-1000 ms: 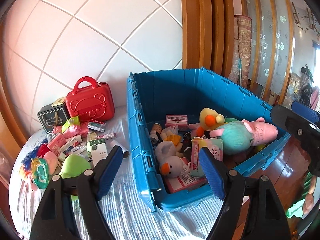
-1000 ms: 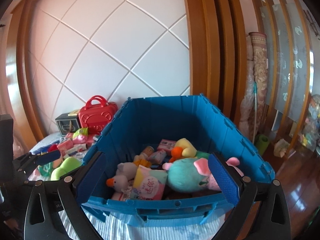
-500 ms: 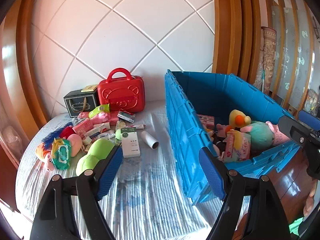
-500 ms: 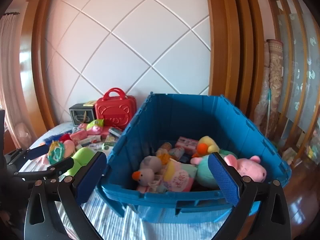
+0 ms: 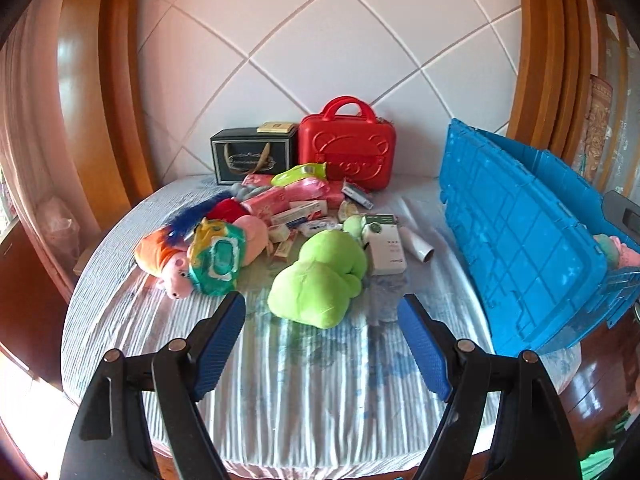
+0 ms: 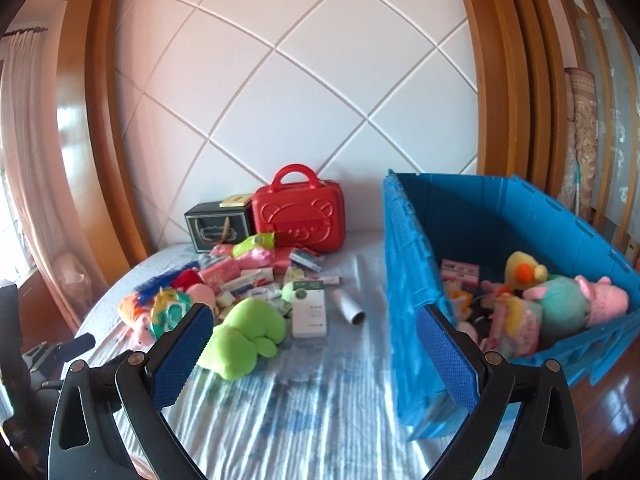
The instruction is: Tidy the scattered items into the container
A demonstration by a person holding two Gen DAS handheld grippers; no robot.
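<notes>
Two claws of mine hang over a bed sheet [image 5: 312, 392] of ribbed, pale blue-striped cloth, both with jaws spread wide and nothing between the flat, nubbly blue pads. From my left claw [image 5: 322, 344], at about ten o'clock, lies a soft orange and pink plush pig [image 5: 160, 254] touching a crinkly teal wipes pack [image 5: 216, 256] with a rounded white flap. Straight ahead at twelve o'clock, just beyond the pads, slumps a fuzzy, lumpy green plush [image 5: 320, 280]; beside it at one o'clock sit a smooth white box [image 5: 386, 246] and a small white tube [image 5: 416, 244] lying on its side. Behind them is a jumble of pink packets and small cartons, then a glossy black box [image 5: 252, 156] and a hard red case [image 5: 347, 148] with an arched handle and an embossed bear face. At two o'clock stands the ribbed blue plastic crate [image 5: 520, 240]. From my right claw [image 6: 312, 354], the crate [image 6: 404, 280] shows its inside at two o'clock: a yellow plush duck [image 6: 524, 268] and a teal and pink plush [image 6: 576, 304] among soft toys.
</notes>
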